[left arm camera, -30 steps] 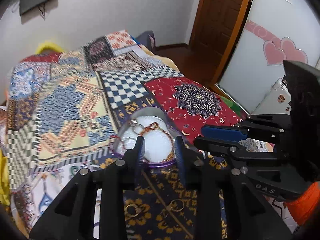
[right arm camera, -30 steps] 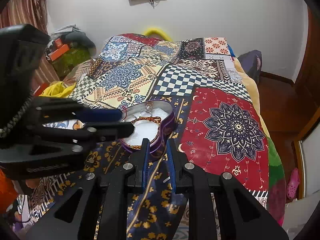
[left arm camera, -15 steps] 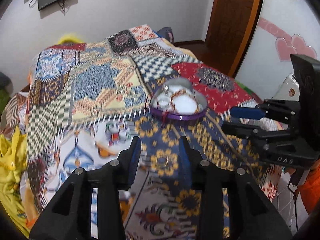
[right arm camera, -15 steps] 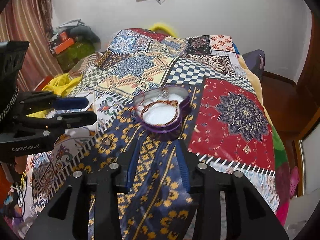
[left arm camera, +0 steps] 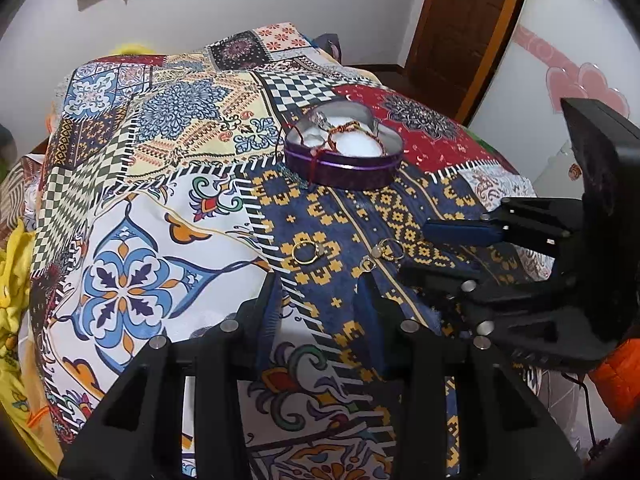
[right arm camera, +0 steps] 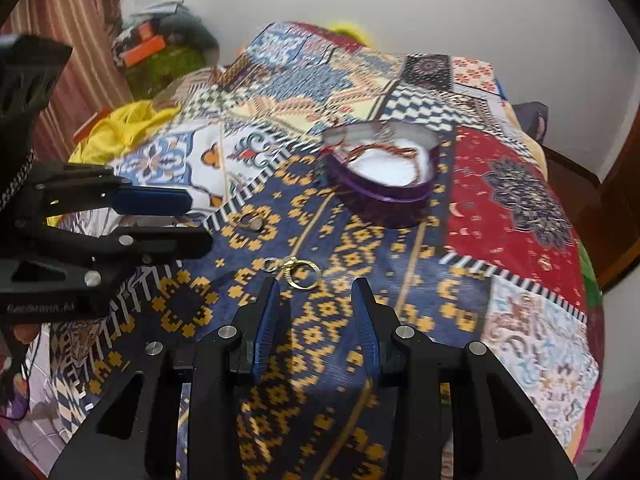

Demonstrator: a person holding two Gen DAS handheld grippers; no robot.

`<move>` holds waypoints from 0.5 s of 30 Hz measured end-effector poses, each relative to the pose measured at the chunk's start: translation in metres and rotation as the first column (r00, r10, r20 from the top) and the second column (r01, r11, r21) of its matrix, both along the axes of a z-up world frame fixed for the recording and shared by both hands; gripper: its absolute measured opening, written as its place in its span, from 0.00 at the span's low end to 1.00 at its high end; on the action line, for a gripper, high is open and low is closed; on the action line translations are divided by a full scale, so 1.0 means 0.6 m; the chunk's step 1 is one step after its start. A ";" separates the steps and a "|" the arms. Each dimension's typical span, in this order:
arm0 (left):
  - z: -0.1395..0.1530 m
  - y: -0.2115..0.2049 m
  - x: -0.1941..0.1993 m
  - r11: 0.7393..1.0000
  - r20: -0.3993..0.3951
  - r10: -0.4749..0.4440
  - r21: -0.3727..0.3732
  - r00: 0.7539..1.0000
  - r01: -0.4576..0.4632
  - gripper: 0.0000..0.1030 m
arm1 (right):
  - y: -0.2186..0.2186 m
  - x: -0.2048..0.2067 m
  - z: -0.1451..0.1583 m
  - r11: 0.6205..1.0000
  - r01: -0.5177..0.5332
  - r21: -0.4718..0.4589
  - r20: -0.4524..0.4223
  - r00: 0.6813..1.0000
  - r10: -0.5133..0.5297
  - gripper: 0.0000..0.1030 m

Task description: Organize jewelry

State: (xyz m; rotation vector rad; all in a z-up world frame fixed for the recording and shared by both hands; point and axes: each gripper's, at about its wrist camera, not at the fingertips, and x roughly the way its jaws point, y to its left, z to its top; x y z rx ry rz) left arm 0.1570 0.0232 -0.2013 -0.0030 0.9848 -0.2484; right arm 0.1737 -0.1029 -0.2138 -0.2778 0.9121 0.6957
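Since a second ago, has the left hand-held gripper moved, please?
Yes. The left hand-held gripper has backed away from the heart-shaped tin, now nearer the gold ring.

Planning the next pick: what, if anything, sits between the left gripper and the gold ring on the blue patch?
Nothing visible does. The left gripper is open above bare quilt, and the gold ring lies just ahead of its fingertips. The right gripper hovers off to the side, near the earrings.

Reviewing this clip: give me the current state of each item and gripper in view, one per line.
Heart-shaped tin: lid off, upright on the bedspread, holding a red-and-gold bracelet.
Gold ring: loose on the bedspread, outside the tin.
Earring cluster: loose on the bedspread, just ahead of the right gripper.
Left gripper: jaws open, empty.
Right gripper: jaws open, empty.
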 end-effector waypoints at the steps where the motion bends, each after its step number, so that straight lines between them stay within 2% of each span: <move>1: -0.002 0.000 0.000 1.000 -0.002 0.000 -0.004 1.000 0.000 0.37 | 0.007 0.001 -0.005 1.000 -0.009 -0.005 -0.001 1.000 0.009 0.33; 7: -0.010 0.006 0.008 1.000 -0.007 -0.003 -0.029 1.000 0.003 0.37 | 0.022 0.011 -0.018 0.999 -0.032 -0.003 0.021 0.999 0.032 0.33; 9: -0.013 0.005 0.014 1.000 -0.007 -0.003 -0.030 1.000 0.003 0.37 | 0.024 0.013 -0.021 0.999 -0.035 0.000 0.029 0.999 0.035 0.29; 10: -0.015 0.005 0.018 1.000 -0.009 -0.002 -0.030 1.000 0.002 0.37 | 0.025 0.012 -0.022 0.999 -0.035 -0.001 0.035 0.999 0.035 0.23; 15: -0.032 0.004 0.040 0.999 -0.031 0.011 -0.050 0.999 -0.012 0.37 | 0.020 0.010 -0.022 0.999 -0.036 0.024 0.028 0.999 0.035 0.21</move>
